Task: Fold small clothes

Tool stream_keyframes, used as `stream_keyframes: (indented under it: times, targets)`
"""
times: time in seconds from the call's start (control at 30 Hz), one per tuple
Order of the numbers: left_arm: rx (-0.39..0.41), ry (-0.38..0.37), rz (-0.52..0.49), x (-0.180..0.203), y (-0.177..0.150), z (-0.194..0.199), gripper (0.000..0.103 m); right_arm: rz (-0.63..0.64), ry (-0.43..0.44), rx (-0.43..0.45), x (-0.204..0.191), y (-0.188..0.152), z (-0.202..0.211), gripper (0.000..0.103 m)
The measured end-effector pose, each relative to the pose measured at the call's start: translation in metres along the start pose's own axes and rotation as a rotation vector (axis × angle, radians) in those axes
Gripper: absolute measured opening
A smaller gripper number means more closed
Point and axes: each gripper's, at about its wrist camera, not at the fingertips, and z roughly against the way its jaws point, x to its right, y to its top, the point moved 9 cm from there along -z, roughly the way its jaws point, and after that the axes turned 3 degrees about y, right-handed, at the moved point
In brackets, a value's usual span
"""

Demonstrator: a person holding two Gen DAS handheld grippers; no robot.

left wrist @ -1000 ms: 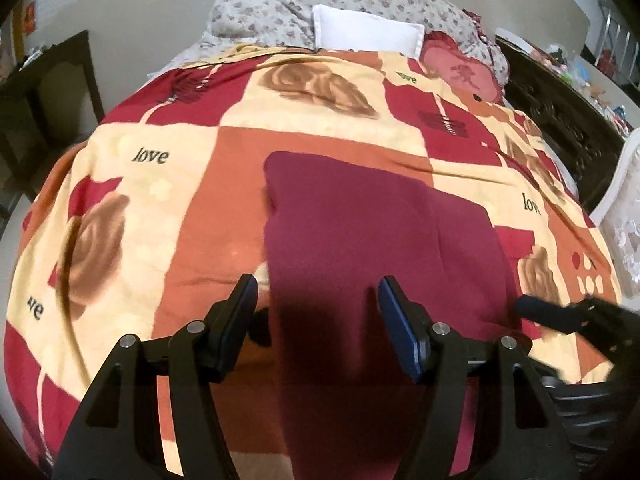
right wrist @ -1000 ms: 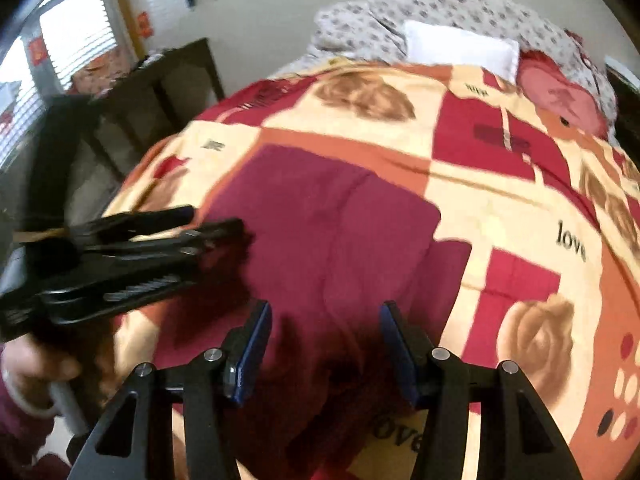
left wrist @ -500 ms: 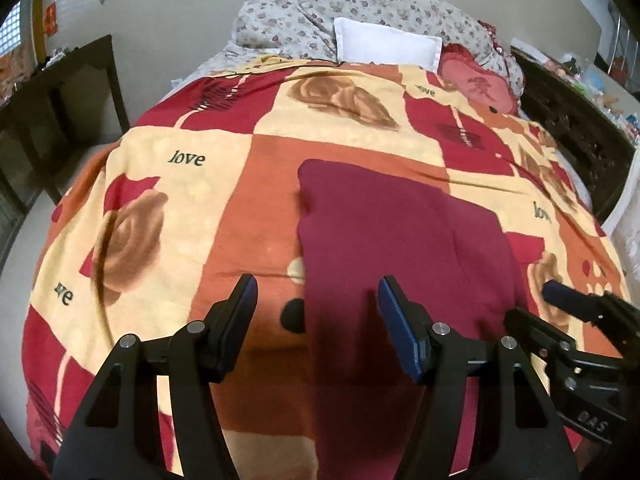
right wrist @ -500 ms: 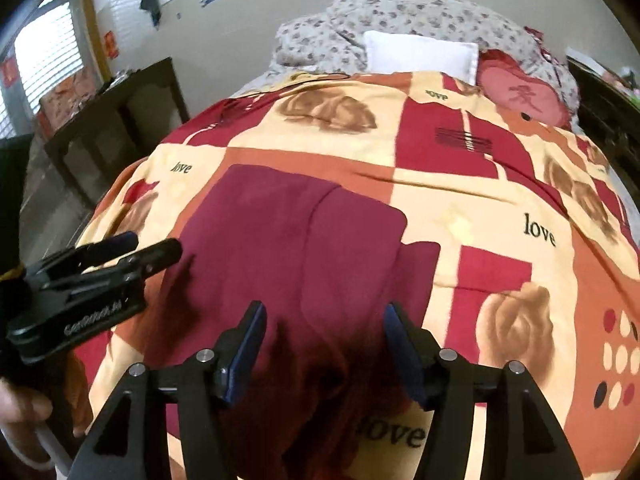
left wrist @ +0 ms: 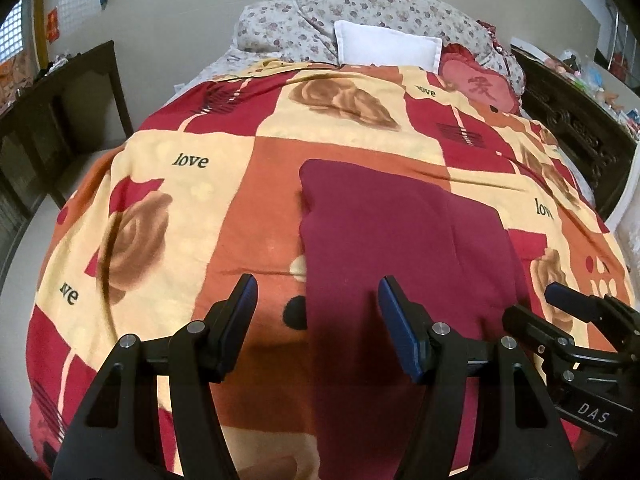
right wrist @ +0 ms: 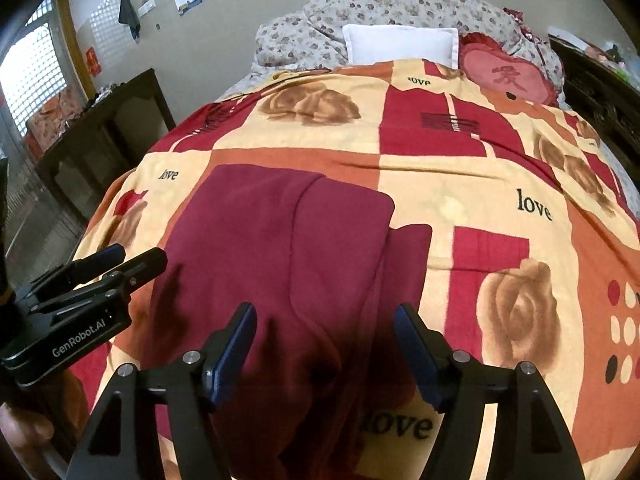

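A dark maroon garment (left wrist: 404, 248) lies flat on the patterned bedspread, one side panel folded over its middle; it also shows in the right wrist view (right wrist: 280, 248). My left gripper (left wrist: 318, 300) is open and empty above the garment's near left edge. My right gripper (right wrist: 324, 322) is open and empty above the garment's near right part. The right gripper shows at the right edge of the left wrist view (left wrist: 560, 320), and the left gripper at the left of the right wrist view (right wrist: 116, 264). The garment's near end hangs over the bed's front edge, partly hidden by the fingers.
The bedspread (left wrist: 192, 208) in red, orange and cream covers the bed. Pillows (left wrist: 386, 46) and a floral quilt (right wrist: 400, 4) lie at the head. A dark wooden desk (right wrist: 92, 136) stands left, a dark carved cabinet (left wrist: 576, 128) right.
Both grippers have pulled back and risen from the garment, so more of the bed shows. Both stay open and empty. The garment lies still.
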Motion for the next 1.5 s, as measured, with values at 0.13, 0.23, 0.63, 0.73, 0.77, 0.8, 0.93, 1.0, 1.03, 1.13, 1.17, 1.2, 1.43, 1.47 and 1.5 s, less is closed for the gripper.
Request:
stream_keyframes:
  times: [0.13, 0.23, 0.63, 0.73, 0.77, 0.8, 0.93, 1.0, 1.03, 1.13, 1.17, 1.2, 1.43, 1.47, 1.5]
  targets:
    - [0.003, 0.000, -0.005, 0.000, 0.001, 0.000, 0.063, -0.002, -0.002, 0.000, 0.000, 0.000, -0.001, 0.070]
    - [0.004, 0.002, -0.007, 0.000, 0.001, 0.000, 0.063, -0.001, -0.002, -0.002, 0.000, 0.000, -0.002, 0.070]
    - [-0.002, 0.003, -0.016, 0.000, 0.001, -0.001, 0.063, -0.004, 0.009, -0.009, -0.002, -0.002, -0.004, 0.071]
    - [-0.004, 0.007, -0.016, -0.002, 0.001, -0.003, 0.063, -0.006, 0.013, -0.012, -0.002, -0.002, -0.005, 0.071]
    - [-0.007, 0.006, -0.016, -0.002, 0.002, -0.004, 0.063, -0.006, 0.015, -0.014, -0.003, -0.003, -0.005, 0.071]
    - [-0.007, 0.005, -0.016, -0.002, 0.002, -0.004, 0.063, -0.007, 0.014, -0.016, -0.002, -0.003, -0.006, 0.071]
    - [-0.005, 0.008, -0.020, -0.002, 0.002, -0.004, 0.063, -0.013, 0.016, -0.023, -0.001, -0.003, -0.007, 0.071]
    - [-0.006, 0.008, -0.018, -0.002, 0.002, -0.004, 0.063, -0.014, 0.017, -0.026, 0.000, -0.003, -0.008, 0.071]
    - [-0.006, 0.009, -0.019, -0.002, 0.001, -0.004, 0.063, -0.015, 0.018, -0.026, 0.000, -0.003, -0.008, 0.071]
    - [-0.010, 0.009, -0.024, -0.001, 0.001, -0.006, 0.063, -0.014, 0.020, -0.028, -0.001, -0.004, -0.009, 0.071]
    - [-0.012, 0.009, -0.027, -0.001, 0.001, -0.007, 0.063, -0.014, 0.022, -0.030, -0.001, -0.004, -0.009, 0.071]
    - [-0.013, 0.010, -0.029, 0.000, 0.001, -0.007, 0.063, -0.014, 0.025, -0.032, -0.002, -0.005, -0.009, 0.071]
    - [-0.016, 0.010, -0.035, 0.001, 0.000, -0.009, 0.063, -0.015, 0.029, -0.037, -0.003, -0.006, -0.012, 0.072]
    - [-0.018, 0.010, -0.036, 0.000, 0.001, -0.009, 0.063, -0.015, 0.030, -0.038, -0.002, -0.006, -0.012, 0.072]
    - [-0.018, 0.011, -0.035, 0.000, 0.000, -0.009, 0.063, -0.016, 0.030, -0.039, -0.002, -0.006, -0.012, 0.072]
